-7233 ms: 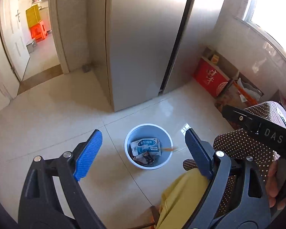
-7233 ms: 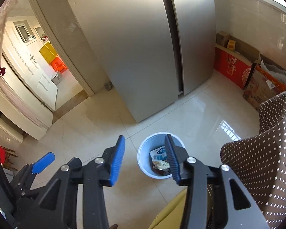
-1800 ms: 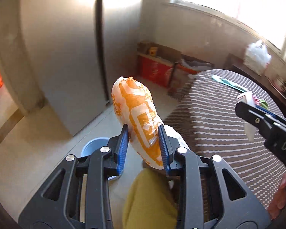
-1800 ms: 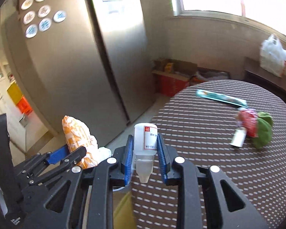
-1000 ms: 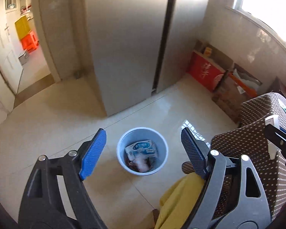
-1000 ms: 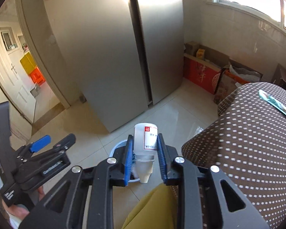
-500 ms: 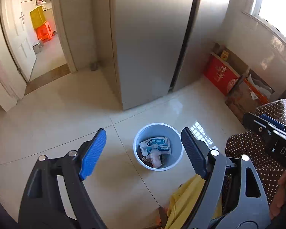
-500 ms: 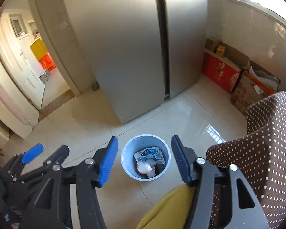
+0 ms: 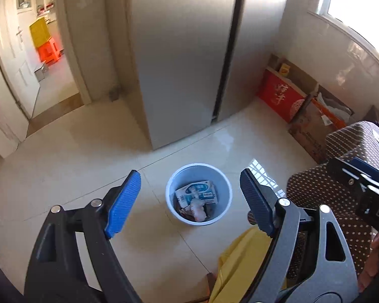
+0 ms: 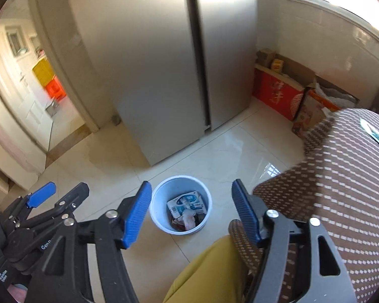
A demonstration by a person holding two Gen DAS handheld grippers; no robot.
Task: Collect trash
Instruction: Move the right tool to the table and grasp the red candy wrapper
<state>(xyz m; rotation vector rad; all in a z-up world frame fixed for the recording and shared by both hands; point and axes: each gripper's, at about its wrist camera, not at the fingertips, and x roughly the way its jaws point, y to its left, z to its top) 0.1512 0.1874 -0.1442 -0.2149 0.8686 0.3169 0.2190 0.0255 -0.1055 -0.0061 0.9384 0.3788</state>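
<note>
A pale blue round trash bin (image 9: pixel 221 184) stands on the tiled floor below both grippers; it also shows in the right wrist view (image 10: pixel 157 202). Inside lie a white and blue carton (image 9: pixel 198 194), a small whitish bottle (image 9: pixel 198 205) and other scraps. The carton (image 10: pixel 187 204) also shows in the right wrist view. My left gripper (image 9: pixel 190 204) is open and empty, high above the bin. My right gripper (image 10: pixel 192 214) is open and empty above the bin too. The left gripper also shows at the lower left of the right wrist view (image 10: pixel 60 199).
A steel fridge (image 9: pixel 179 50) stands behind the bin. A table with a brown dotted cloth (image 10: pixel 341 176) is at the right, with a flat packet (image 10: pixel 376 133) on it. Red and brown cardboard boxes (image 9: pixel 283 96) line the wall. A yellow chair (image 10: pixel 209 272) is below. A doorway (image 9: pixel 38 63) opens left.
Both views have tilted up and right a little; the bin sits lower in each. The bottle dropped from my right gripper a second ago lies in the bin.
</note>
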